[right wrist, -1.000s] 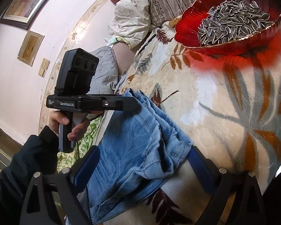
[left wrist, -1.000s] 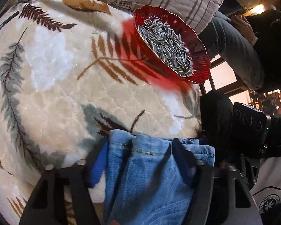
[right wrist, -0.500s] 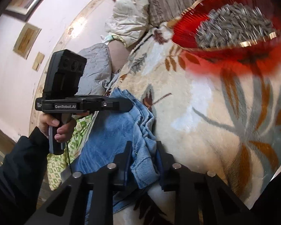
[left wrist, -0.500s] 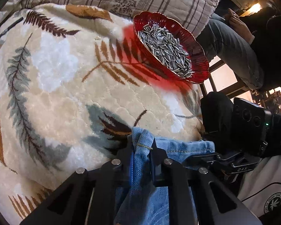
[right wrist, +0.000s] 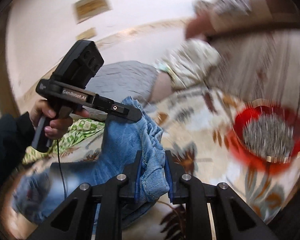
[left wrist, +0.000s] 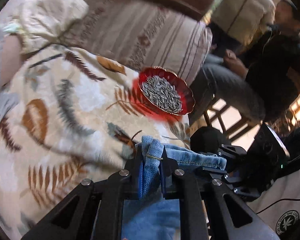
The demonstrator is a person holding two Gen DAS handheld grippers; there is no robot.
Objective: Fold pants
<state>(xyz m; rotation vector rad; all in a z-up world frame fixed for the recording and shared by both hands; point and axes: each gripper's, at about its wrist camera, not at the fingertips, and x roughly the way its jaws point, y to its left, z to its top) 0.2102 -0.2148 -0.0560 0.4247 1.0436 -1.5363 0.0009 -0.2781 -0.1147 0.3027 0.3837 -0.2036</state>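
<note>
We read "GenRobot.AI" on the side of the left gripper [right wrist: 138, 118]; a white garment at 4 o'clock in the left view bears a round logo, its lettering too small to read. Both grippers pinch the jeans [left wrist: 152, 160]: the left fingers [left wrist: 140, 172] clamp a bunched hem, the right gripper [right wrist: 153, 177] a folded edge. The jeans hang above the leaf-print blanket [left wrist: 60, 120], with a red bowl [left wrist: 187, 92] of seeds at 12 o'clock.
</note>
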